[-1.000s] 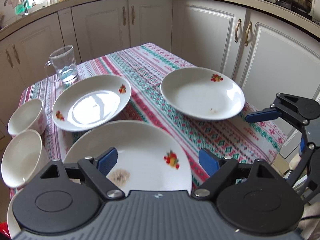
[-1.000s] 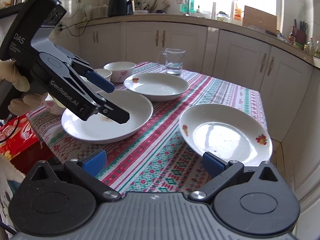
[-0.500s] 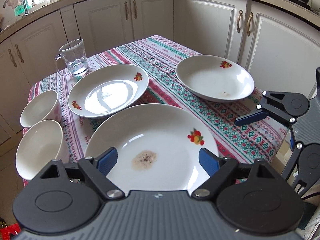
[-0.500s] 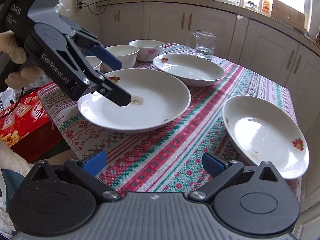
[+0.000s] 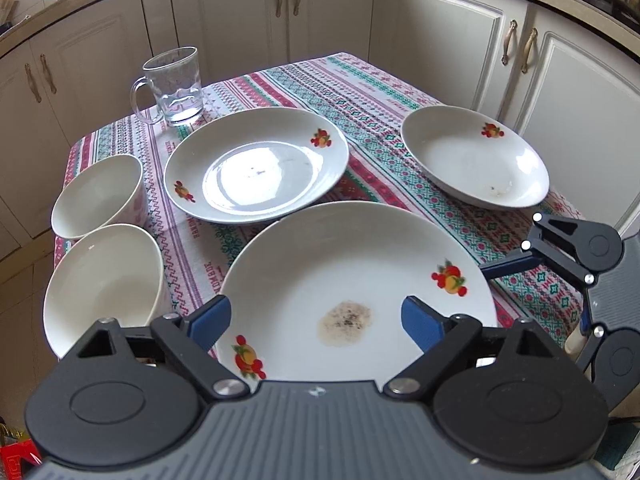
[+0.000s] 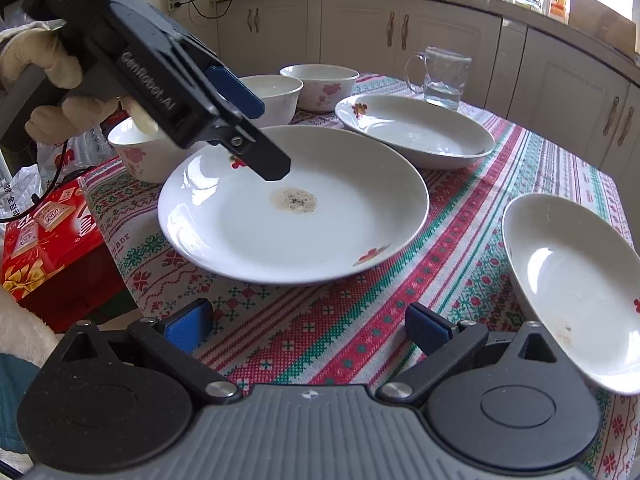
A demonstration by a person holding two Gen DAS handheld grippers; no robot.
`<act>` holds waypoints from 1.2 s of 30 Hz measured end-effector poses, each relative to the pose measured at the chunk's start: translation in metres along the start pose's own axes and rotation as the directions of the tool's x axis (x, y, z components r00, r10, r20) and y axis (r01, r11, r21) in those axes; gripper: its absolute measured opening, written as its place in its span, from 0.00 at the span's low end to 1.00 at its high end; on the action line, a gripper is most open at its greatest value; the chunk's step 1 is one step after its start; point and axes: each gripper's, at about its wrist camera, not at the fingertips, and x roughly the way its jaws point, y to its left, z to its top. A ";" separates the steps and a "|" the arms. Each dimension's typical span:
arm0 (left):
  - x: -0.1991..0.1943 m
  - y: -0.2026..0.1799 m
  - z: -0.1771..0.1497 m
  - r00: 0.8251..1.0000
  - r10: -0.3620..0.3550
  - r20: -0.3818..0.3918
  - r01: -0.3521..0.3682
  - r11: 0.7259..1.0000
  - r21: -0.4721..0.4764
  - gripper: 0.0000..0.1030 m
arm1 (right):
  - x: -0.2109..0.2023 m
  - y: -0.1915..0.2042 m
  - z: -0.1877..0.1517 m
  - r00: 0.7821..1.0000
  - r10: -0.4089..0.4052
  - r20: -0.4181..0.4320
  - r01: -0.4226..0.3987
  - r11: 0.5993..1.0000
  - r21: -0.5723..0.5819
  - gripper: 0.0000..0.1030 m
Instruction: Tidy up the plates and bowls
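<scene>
Left gripper: we hold it spread above the stained plate, ready to take its near rim.
Right gripper: spread, empty; side plate to its right.
Bowls: left of our left gripper.

3 plates on the tablecloth, 2 bowls at left, mug behind.

plates look like glossy white ceramic, tablecloth is rough woven cloth, and the mug at 11 o'clock is clear glass
</scene>
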 end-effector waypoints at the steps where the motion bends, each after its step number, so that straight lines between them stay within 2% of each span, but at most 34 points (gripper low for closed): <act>1: 0.001 0.002 0.001 1.000 0.002 -0.002 -0.002 1.000 0.004 0.89 | 0.001 0.000 0.000 1.000 0.001 0.005 -0.001 1.000 -0.002 1.00; 4: 0.006 0.007 0.004 1.000 0.008 -0.016 -0.008 1.000 0.007 0.89 | 0.003 0.000 -0.001 1.000 -0.007 0.022 0.007 1.000 0.002 1.00; 17: 0.029 0.024 0.021 0.997 -0.050 -0.064 0.050 0.999 0.006 0.88 | 0.007 0.006 -0.002 0.998 -0.017 0.061 0.017 1.000 0.003 1.00; 27: 0.050 0.029 0.027 0.983 -0.112 -0.147 0.113 0.994 0.002 0.85 | 0.012 0.011 0.000 0.997 -0.017 0.078 0.017 1.000 0.004 1.00; 36: 0.057 0.031 0.031 0.973 -0.125 -0.195 0.130 0.991 0.016 0.82 | 0.016 0.013 0.003 0.996 -0.028 0.088 0.028 1.000 0.004 1.00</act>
